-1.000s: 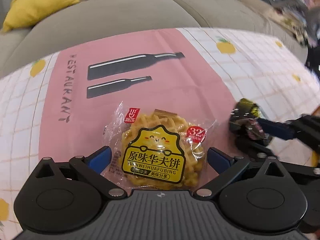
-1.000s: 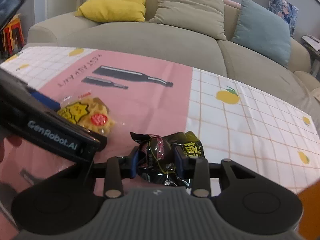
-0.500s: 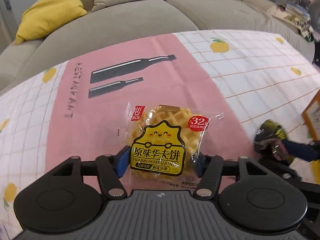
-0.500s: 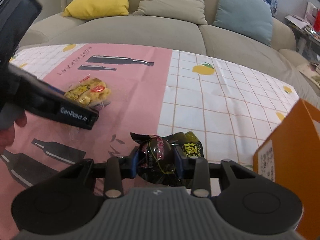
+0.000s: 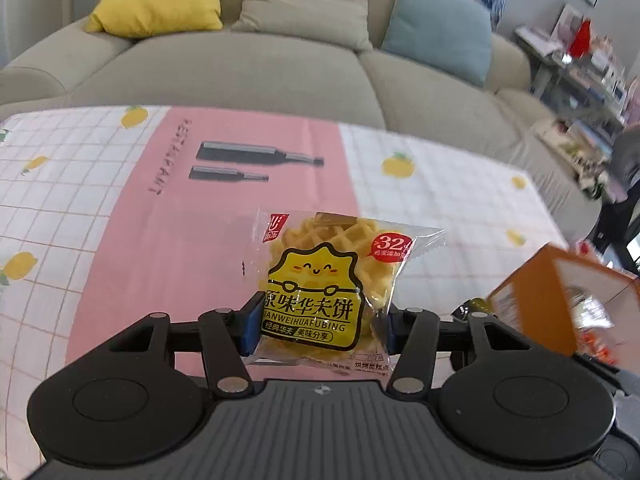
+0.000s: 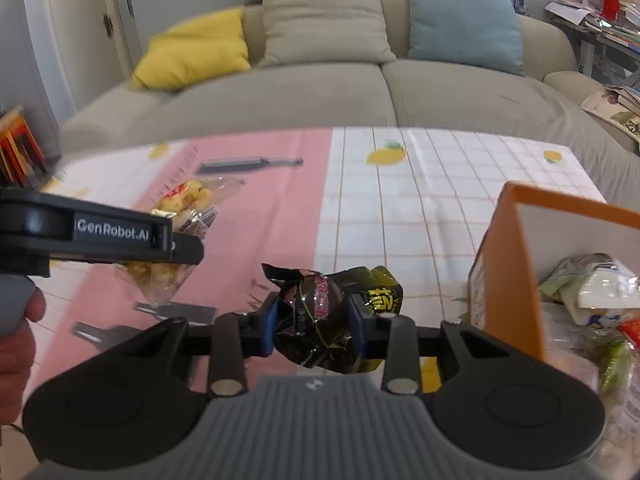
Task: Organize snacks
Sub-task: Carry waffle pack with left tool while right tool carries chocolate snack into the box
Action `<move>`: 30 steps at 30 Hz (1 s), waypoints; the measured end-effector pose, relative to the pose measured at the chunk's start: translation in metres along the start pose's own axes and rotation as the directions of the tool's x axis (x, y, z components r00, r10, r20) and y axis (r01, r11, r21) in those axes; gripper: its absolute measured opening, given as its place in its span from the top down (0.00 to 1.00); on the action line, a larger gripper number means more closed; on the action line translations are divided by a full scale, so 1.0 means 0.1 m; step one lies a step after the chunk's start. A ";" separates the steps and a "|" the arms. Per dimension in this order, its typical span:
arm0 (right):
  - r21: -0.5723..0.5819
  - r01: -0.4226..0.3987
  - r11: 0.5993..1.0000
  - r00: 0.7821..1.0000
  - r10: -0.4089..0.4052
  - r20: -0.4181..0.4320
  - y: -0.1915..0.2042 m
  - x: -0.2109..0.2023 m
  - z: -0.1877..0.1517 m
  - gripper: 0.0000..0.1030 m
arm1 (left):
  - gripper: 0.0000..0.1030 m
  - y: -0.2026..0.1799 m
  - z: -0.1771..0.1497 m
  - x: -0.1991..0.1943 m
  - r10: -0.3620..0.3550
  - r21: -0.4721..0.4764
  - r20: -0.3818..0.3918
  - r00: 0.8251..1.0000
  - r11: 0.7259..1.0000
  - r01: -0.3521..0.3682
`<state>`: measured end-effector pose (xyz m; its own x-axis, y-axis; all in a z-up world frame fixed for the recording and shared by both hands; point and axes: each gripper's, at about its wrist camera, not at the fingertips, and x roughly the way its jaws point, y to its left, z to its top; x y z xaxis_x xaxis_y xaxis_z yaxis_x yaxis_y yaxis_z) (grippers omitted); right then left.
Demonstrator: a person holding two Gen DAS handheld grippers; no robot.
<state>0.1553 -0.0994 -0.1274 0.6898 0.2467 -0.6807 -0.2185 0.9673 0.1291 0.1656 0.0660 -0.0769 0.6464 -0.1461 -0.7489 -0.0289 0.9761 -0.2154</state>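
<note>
Here my left gripper (image 5: pixel 318 330) fingers clamp the waffle packet (image 5: pixel 326 284). My right gripper (image 6: pixel 314 326) fingers pinch a black snack pouch (image 6: pixel 320 316) beside the orange box (image 6: pixel 508 280).

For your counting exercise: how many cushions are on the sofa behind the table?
3, perhaps more out of view: a yellow cushion on the left, a beige cushion in the middle, and a blue cushion on the right.

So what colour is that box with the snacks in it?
Orange outside, white inside; the box shows best in the right wrist view.
</note>
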 end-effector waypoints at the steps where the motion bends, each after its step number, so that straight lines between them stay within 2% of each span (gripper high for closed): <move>1: 0.005 -0.015 1.000 1.000 0.015 0.015 -0.01 -0.09 0.02 0.67 | 0.40 -0.03 0.01 -0.08 -0.005 -0.001 0.010 1.000 1.000 0.005; 6: 0.013 -0.069 0.998 0.993 0.067 0.102 -0.04 -0.58 0.10 0.67 | 0.40 -0.25 -0.01 -0.50 -0.036 -0.006 0.059 0.998 0.999 0.036; 9: 0.001 -0.073 0.997 0.987 0.072 0.141 -0.10 -0.86 0.12 0.67 | 0.40 -0.43 -0.03 -0.69 -0.068 0.007 0.071 0.995 0.998 0.067; 13: -0.005 -0.061 0.998 0.983 0.061 0.174 -0.29 -1.20 0.11 0.67 | 0.40 -0.70 -0.05 -0.84 -0.142 0.035 0.060 0.988 0.990 0.140; 17: -0.027 -0.032 0.999 0.983 0.036 0.179 -0.60 -1.52 0.06 0.67 | 0.40 -1.04 -0.07 -0.89 -0.230 0.100 0.034 0.972 0.969 0.226; 22: -0.076 0.023 0.997 0.990 -0.013 0.138 -1.13 -1.86 0.00 0.67 | 0.40 -1.56 -0.09 -0.79 -0.332 0.174 -0.043 0.942 0.926 0.334; 27: -0.122 0.090 0.989 0.995 -0.084 0.051 -1.66 -1.97 -0.06 0.67 | 0.40 -2.11 -0.13 -0.52 -0.375 0.247 -0.141 0.916 0.883 0.399; 30: -0.188 0.120 0.975 0.993 -0.121 0.002 -1.88 -1.93 -0.09 0.67 | 0.40 -2.42 -0.18 -0.35 -0.369 0.323 -0.189 0.910 0.852 0.412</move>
<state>0.0573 -0.3295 -0.0267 0.7126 0.1276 -0.6899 -0.2604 0.9612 -0.0912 0.1361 -0.1678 -0.0097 0.4550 -0.5231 -0.7207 0.4879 0.8234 -0.2896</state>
